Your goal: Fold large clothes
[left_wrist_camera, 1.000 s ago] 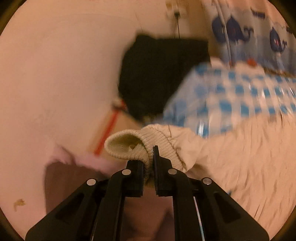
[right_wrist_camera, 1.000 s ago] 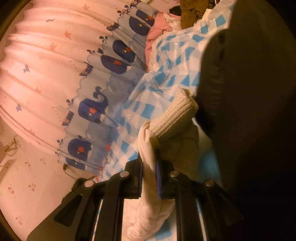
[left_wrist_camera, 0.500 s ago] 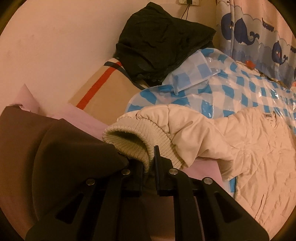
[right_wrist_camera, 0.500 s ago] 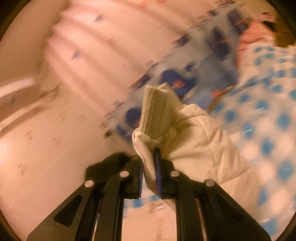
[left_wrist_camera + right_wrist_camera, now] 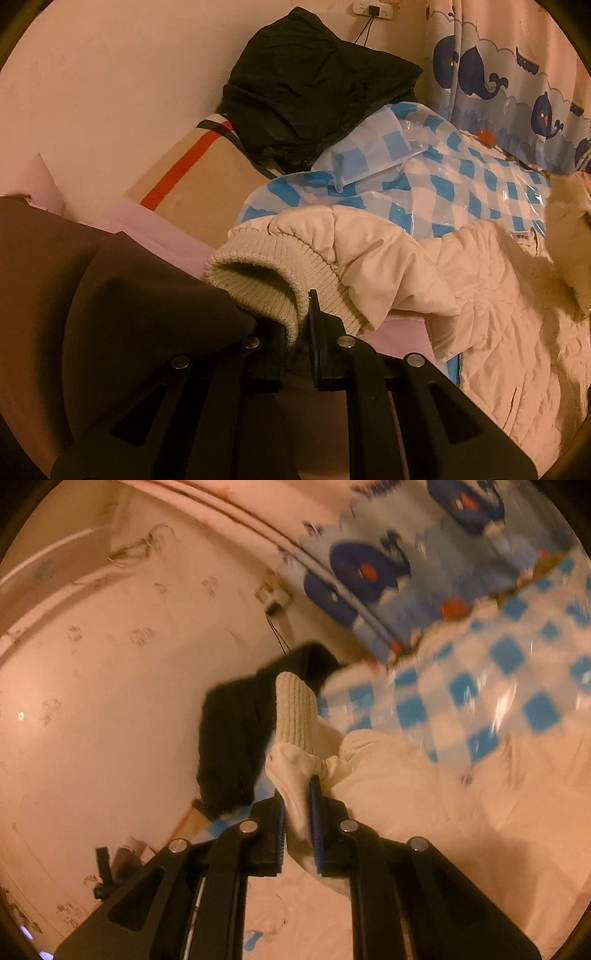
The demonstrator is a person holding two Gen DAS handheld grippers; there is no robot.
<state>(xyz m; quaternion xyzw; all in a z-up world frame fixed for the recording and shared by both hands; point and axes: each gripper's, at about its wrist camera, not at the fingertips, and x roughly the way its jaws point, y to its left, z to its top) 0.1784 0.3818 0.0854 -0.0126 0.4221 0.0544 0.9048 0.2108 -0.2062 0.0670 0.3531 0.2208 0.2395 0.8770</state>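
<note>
Cuffs are pinched in both your grippers: left gripper (image 5: pixel 303 325) clamps one ribbed cuff (image 5: pixel 266 273), right gripper (image 5: pixel 297 812) clamps the other sleeve (image 5: pixel 295 786). Your cream jacket (image 5: pixel 491 302) lies spread on the bed's checked plastic cover (image 5: pixel 461 173).

Cream quilted jacket (image 5: pixel 491 295) spread over checked plastic cover (image 5: pixel 461 173)

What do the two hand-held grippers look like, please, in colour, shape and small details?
Both are matte black. The left hand-held gripper has two angular fingers with triangular cut-outs and round silver rivets. The right hand-held gripper has the same build, with blue ridged pads on the inner faces.
</note>
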